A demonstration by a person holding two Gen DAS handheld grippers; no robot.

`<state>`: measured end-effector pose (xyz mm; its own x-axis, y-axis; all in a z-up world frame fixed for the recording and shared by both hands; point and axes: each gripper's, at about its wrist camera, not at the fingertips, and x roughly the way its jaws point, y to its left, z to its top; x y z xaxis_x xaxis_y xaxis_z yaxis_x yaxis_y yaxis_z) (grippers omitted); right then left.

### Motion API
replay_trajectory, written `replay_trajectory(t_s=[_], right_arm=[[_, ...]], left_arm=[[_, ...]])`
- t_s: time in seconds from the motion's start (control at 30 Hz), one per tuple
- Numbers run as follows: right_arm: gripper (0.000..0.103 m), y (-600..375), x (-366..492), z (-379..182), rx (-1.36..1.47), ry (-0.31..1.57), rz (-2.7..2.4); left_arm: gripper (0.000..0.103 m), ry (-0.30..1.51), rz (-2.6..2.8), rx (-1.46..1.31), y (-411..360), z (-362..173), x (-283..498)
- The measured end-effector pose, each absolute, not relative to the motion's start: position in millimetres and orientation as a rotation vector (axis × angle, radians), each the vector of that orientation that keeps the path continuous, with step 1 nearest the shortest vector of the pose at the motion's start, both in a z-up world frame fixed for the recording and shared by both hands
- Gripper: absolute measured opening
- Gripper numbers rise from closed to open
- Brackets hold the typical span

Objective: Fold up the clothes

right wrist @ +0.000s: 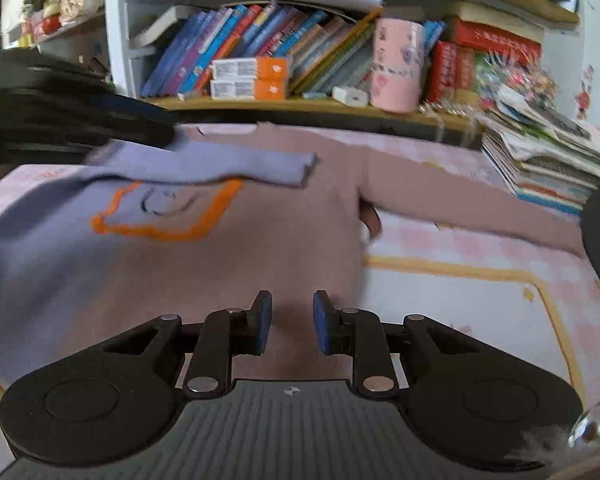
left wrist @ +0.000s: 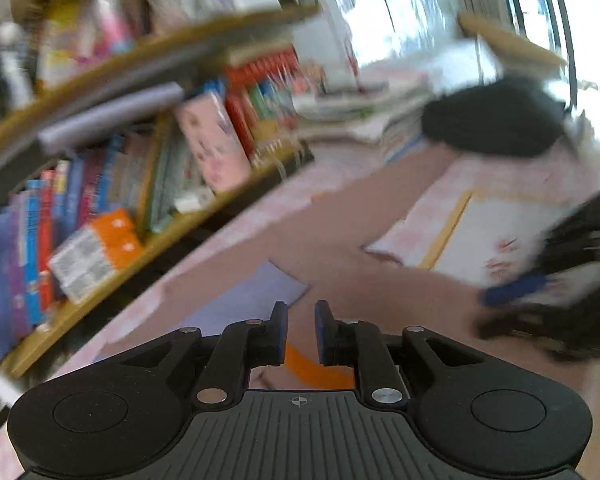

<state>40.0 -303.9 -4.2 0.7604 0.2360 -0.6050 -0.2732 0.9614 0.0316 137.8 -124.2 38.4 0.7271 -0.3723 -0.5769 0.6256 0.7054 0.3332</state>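
A two-tone sweater lies spread on the pink cover, purple [right wrist: 40, 248] on the left and mauve [right wrist: 300, 216] on the right. An orange outlined square with a face [right wrist: 168, 208] marks its chest. The purple sleeve [right wrist: 228, 164] lies folded across the chest, and the mauve sleeve [right wrist: 472, 208] stretches out to the right. My right gripper [right wrist: 288, 320] hovers over the mauve hem, jaws a little apart with nothing between them. My left gripper [left wrist: 301, 332] is open too and empty, above the sweater [left wrist: 340, 240] near the sleeve end [left wrist: 256, 296]. It shows as a black blur [right wrist: 140, 120] in the right wrist view.
A bookshelf [right wrist: 300, 104] with books, orange-and-white boxes [right wrist: 252, 78] and a pink tube [right wrist: 398, 64] runs along the back. A pile of magazines [right wrist: 548, 160] sits at the right. The pink cover [right wrist: 460, 300] has a yellow border line. A dark object [left wrist: 496, 116] lies beyond the sweater.
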Motion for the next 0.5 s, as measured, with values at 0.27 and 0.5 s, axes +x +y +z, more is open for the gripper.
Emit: replay_trajectory(t_s=[0.27,0.5], right_arm=[[0.021,-309,25,-13,-0.081,0.623,0.304],[0.021,-316,24,-14,-0.046,0.611,0.329]], left_arm=[[0.022,0.494,-0.505,0.753,-170,-16,187],[0.028,0.417,-0.462,0.857,-192,-33,191]])
